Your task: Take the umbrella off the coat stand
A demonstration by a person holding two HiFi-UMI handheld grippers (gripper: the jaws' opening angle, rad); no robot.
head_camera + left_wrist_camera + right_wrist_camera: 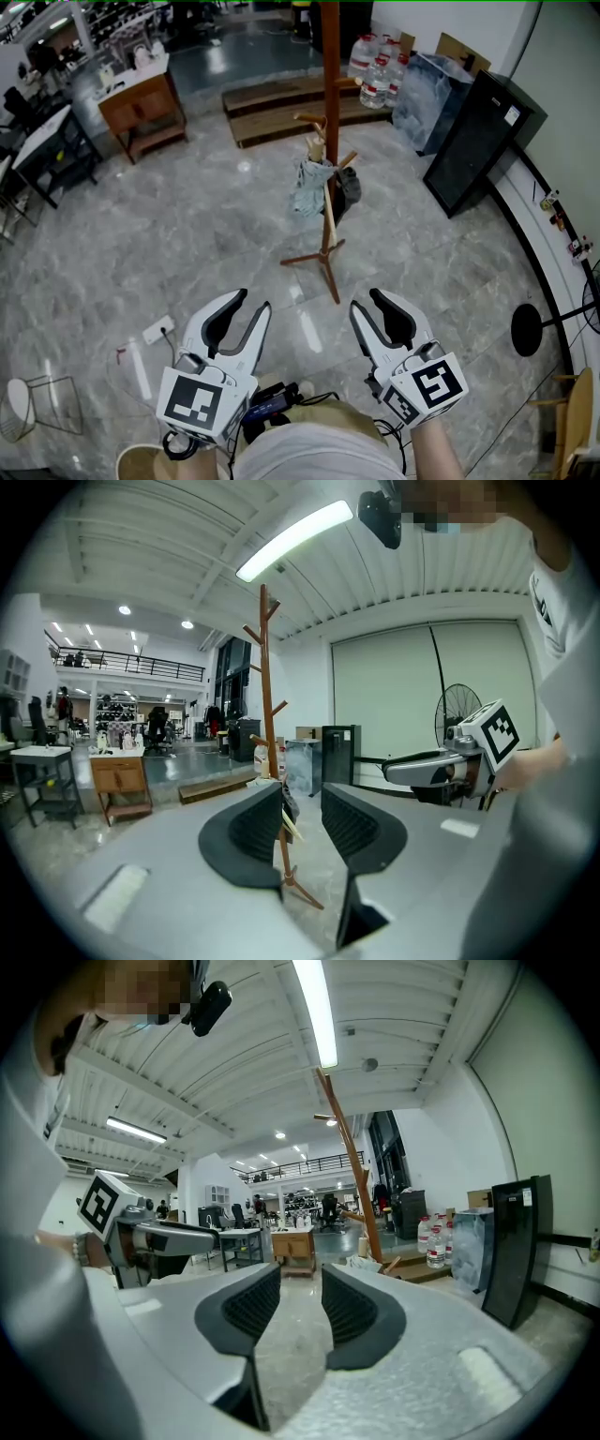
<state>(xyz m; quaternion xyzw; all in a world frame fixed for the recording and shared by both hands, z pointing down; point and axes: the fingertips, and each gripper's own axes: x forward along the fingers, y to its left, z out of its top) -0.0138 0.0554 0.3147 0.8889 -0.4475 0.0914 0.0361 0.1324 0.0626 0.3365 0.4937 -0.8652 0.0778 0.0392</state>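
The grey marble floor (pixel 187 234) takes most of the head view, and I stand on it with both grippers held out in front of me. On this floor, well apart from me, stands the brown wooden coat stand (pixel 330 94), a tall pole with short pegs and spread feet at the bottom. To its right, near the white wall, is a black cabinet (pixel 478 141). Behind the stand lies a low wooden platform (pixel 272 103), and to the left of that a small wooden table (pixel 141 108).

The umbrella (pixel 309 187) hangs on the lower part of the coat stand, a blue-grey folded bundle on the left side of the pole. A pale stick slants down beside it. A darker item hangs on the right side of the pole; I cannot tell what it is.

My left gripper (pixel 251 302) points towards the stand. Its jaws are apart and nothing is between them; in the left gripper view I see only the far stand through the gap. My right gripper (pixel 367 302) is beside it. Its jaws are also apart and hold nothing, with only floor in the gap.

Some clear water bottles (pixel 375 70) stand by the wall behind the platform. A white power strip (pixel 157 329) lies on the floor just left of my left gripper.
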